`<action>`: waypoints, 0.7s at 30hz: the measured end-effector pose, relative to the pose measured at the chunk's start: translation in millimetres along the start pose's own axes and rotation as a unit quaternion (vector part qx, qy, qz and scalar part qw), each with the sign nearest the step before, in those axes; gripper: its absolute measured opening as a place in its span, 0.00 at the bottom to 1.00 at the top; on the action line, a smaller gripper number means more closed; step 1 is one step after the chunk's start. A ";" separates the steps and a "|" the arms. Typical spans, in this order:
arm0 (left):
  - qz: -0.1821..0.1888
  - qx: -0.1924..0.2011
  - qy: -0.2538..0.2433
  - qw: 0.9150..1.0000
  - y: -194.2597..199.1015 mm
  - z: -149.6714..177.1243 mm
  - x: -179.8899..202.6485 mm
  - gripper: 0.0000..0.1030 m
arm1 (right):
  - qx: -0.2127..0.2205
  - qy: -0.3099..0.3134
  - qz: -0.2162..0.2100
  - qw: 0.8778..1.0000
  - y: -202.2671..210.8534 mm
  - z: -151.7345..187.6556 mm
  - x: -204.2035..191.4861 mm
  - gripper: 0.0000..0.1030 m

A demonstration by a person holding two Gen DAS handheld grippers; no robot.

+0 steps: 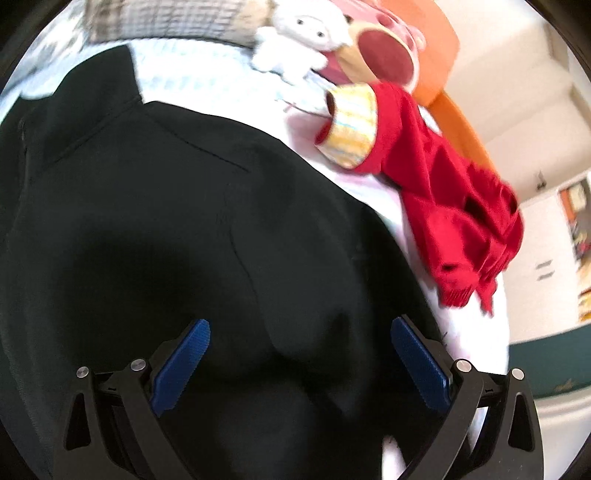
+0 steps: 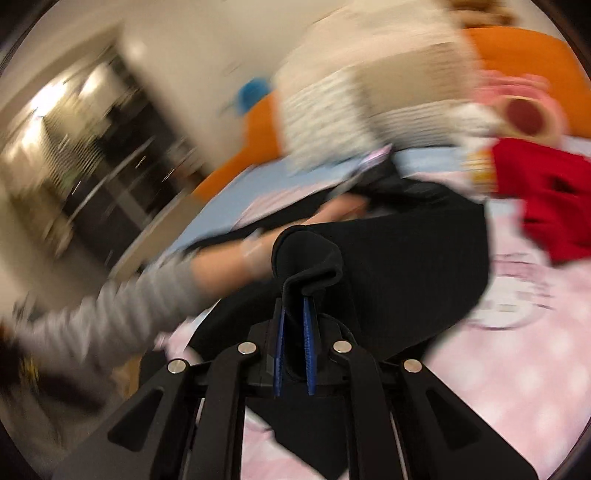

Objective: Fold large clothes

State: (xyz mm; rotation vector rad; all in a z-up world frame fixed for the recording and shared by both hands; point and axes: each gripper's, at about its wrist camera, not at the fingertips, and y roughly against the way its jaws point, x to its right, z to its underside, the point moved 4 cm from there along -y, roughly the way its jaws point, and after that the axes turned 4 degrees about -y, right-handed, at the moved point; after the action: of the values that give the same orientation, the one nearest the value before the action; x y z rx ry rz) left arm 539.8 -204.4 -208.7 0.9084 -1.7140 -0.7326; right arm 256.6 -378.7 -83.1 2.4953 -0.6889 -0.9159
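Note:
A large black garment (image 1: 177,221) lies spread over the bed and fills most of the left wrist view. My left gripper (image 1: 301,328) hovers just above it with its blue pads (image 1: 184,362) wide apart and nothing between them. In the right wrist view my right gripper (image 2: 295,301) is shut on a bunched fold of the black garment (image 2: 417,258), which curls up over the fingertips. A person's arm in a grey sleeve (image 2: 122,306) reaches across the cloth at the left. That view is blurred by motion.
A red garment (image 1: 454,206) with a yellow cuff lies on the pink bed sheet (image 2: 517,369) to the right of the black one. A white plush toy (image 1: 306,33), a pink plush and an orange cushion (image 1: 439,48) sit at the head. The bed's edge (image 1: 495,332) is at the right.

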 end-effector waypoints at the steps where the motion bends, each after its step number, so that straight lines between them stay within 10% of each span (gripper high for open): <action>1: 0.007 0.003 0.008 1.000 2.2 -1.1 -4.1 0.97 | -0.019 0.011 -0.018 1.000 -15.3 8.3 -14.0 0.10; 7: 0.009 -0.023 -0.039 0.999 10.4 4.3 -10.7 0.96 | -0.147 0.060 -0.061 0.985 -104.8 79.8 -60.6 0.10; 11: -0.059 -0.048 -0.065 0.995 -2.4 13.5 -15.6 0.80 | -0.144 0.037 -0.067 0.987 -112.2 90.3 -54.2 0.10; 16: -0.145 -0.001 -0.122 0.982 14.0 18.0 -12.3 0.88 | -0.124 0.025 -0.052 0.991 -104.9 89.9 -47.3 0.11; 18: -0.166 0.012 -0.130 0.978 21.6 20.0 -15.7 0.90 | -0.119 0.033 -0.017 0.992 -111.6 90.8 -43.4 0.21; 20: -0.173 0.011 -0.128 0.977 29.7 21.9 -29.1 0.90 | -0.131 0.026 -0.006 0.991 -115.2 92.8 -38.6 0.78; 21: -0.176 0.008 -0.124 0.977 32.5 20.3 -34.6 0.90 | -0.125 0.018 -0.005 0.992 -111.9 93.0 -37.4 0.80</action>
State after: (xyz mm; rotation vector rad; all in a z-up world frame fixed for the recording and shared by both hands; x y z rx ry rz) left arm 519.9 -156.9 -205.3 1.1896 -1.7946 -1.1067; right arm 203.2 -285.4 -188.1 2.2896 -0.5151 -0.8995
